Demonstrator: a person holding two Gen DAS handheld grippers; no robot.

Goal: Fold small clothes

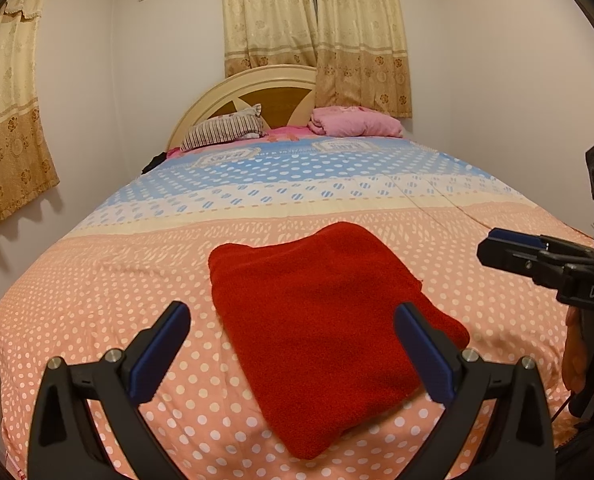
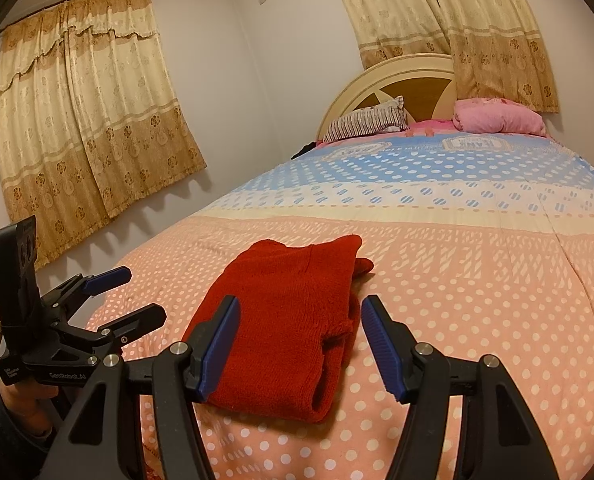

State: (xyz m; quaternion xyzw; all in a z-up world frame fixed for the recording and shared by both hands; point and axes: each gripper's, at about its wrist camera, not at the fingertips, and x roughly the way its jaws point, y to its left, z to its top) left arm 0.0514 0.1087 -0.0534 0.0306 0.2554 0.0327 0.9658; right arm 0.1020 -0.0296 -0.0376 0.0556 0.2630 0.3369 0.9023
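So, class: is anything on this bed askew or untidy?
Mostly neat. The folded red garment lies slightly askew on the bedspread, with a bit of fabric poking out at its far corner. Nothing is spilled or damaged.

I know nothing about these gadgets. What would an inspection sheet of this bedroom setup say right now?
Surface: bed with a dotted peach, cream and blue cover, mostly smooth.
Job's things: one red knitted garment, folded into a compact stack, lying flat near the foot of the bed.
Clutter: striped pillow and pink bundle at the headboard; a dark item at the far left edge, too small to identify.
Grippers: left gripper open, fingers either side of the garment without pinching it; right gripper open, nothing held.
Cables: a thin dark cord beside the right handle.
Surroundings: beige floral curtains, plain white walls.
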